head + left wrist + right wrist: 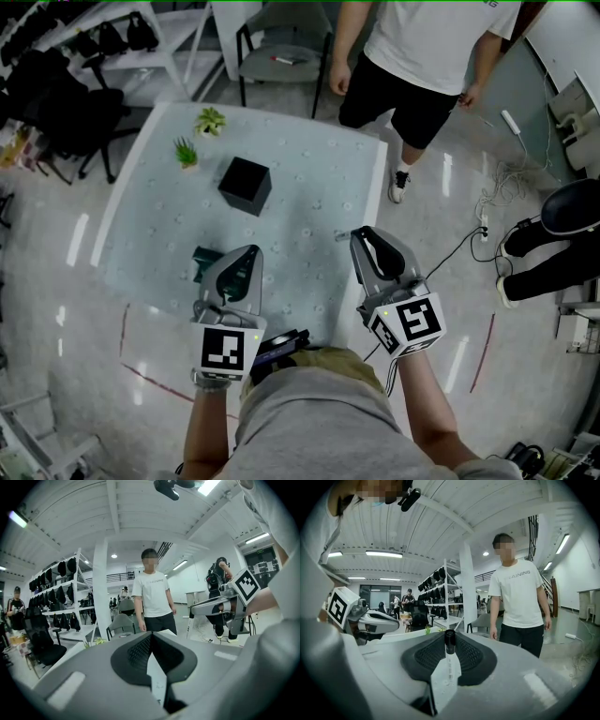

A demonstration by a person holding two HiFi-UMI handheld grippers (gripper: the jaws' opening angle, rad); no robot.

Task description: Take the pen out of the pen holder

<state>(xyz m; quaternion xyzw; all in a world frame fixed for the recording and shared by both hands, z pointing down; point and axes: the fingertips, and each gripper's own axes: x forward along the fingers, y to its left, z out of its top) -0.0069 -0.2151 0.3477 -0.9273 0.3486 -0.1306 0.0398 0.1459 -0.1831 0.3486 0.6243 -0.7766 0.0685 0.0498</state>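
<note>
**Pen out of the holder, pinched in the right gripper**

Little print can be read. There is "AINING" across the white T-shirt point(518, 597) of a person standing beyond the right gripper point(364, 238), and there are black-and-white square markers on both gripper cubes. The pale table point(141, 234) stands on a glossy floor. White shelving point(61, 592) hung with dark bags lies to the left of the left gripper point(251, 253). Two small green plants point(186, 152) and the black cube pen holder point(245, 185) sit ahead of the left gripper, whose jaws are pressed together with nothing between them. What the holder contains cannot be made out. The right gripper pinches the pen point(449, 641), black cap upright between its pads. The pen is well apart from the holder, which stands ahead and to that gripper's left.
</note>
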